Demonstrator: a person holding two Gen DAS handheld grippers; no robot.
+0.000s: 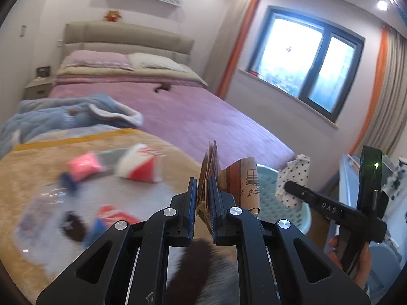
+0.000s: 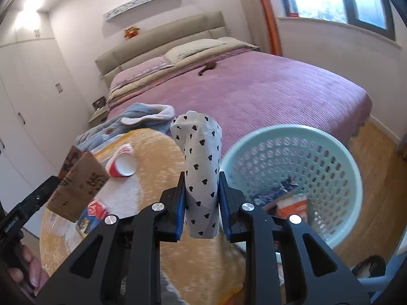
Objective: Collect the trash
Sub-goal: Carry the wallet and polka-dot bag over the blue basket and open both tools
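My left gripper [image 1: 204, 193] is shut on a crumpled brown paper bag [image 1: 241, 183], held above the tan blanket; the same brown paper bag [image 2: 78, 183] shows at the left of the right wrist view. My right gripper [image 2: 201, 193] is shut on a white wrapper with black hearts [image 2: 201, 157], which stands upright between the blue pads. The pale green mesh basket [image 2: 351, 167] sits just right of it and holds several wrappers. In the left wrist view that basket [image 1: 302, 218] lies beyond the bag, with the heart wrapper [image 1: 292, 180] above it.
On the tan blanket [image 1: 30, 178] lie a red-and-white paper cup [image 1: 140, 164], a pink packet [image 1: 84, 165], a clear bag and other small wrappers. A blue garment [image 1: 66, 117] rests on the purple bed [image 1: 203, 111]. Wooden floor [image 2: 376, 178] shows by the basket.
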